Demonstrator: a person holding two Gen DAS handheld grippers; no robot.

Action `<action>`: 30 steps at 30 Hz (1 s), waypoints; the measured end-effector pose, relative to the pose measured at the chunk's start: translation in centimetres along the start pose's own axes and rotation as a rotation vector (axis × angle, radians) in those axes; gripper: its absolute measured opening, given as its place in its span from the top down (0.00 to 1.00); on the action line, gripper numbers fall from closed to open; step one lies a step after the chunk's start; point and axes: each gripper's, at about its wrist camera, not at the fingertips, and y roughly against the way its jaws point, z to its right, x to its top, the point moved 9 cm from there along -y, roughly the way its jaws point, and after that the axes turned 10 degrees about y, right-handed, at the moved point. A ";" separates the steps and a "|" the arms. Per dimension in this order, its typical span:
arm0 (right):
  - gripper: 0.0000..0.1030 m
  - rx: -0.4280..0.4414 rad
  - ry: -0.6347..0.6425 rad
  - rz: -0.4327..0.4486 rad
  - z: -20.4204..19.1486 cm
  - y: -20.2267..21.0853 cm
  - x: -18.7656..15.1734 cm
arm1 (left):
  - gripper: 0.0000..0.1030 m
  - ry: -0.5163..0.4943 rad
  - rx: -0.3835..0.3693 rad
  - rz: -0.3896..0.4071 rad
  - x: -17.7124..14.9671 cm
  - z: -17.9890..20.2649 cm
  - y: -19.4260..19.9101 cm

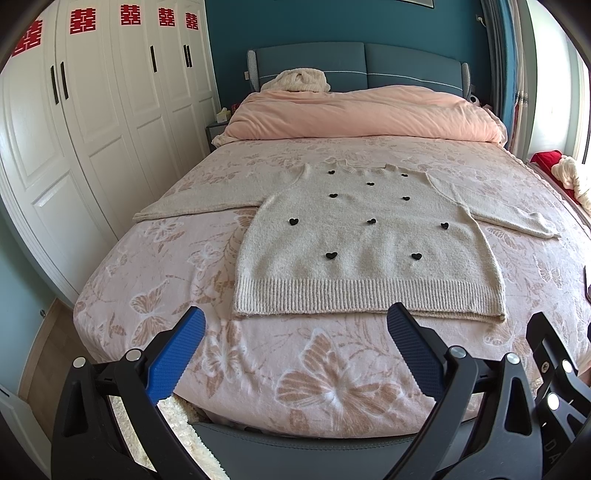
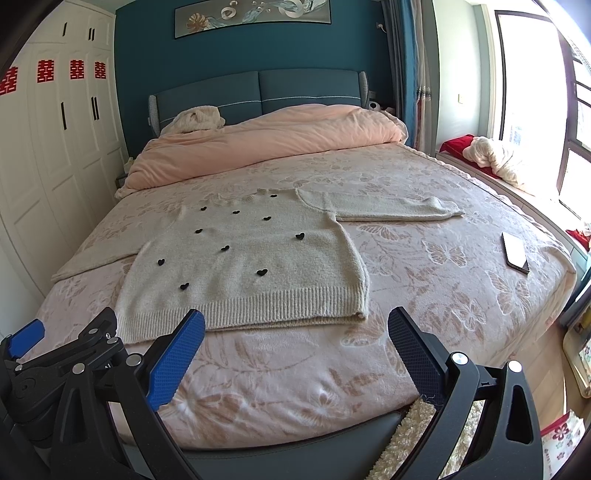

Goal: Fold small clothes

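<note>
Red 囍 signs on white wardrobe doors.

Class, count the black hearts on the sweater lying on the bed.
10 hearts, all on the sweater front: two by the collar, one below, two mid-chest, three across the middle, two above the hem. None seems hidden.

Home bedroom, double bed with butterfly-print cover, pink duvet bunched at its head, blue padded headboard behind, white wardrobe with red paper cutouts left of the bed, bright window right of the bed
</note>
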 end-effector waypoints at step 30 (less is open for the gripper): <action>0.05 0.172 -0.217 -0.119 9.9 -15.4 2.7 | 0.05 0.132 -0.044 -0.144 1.4 -0.7 -9.9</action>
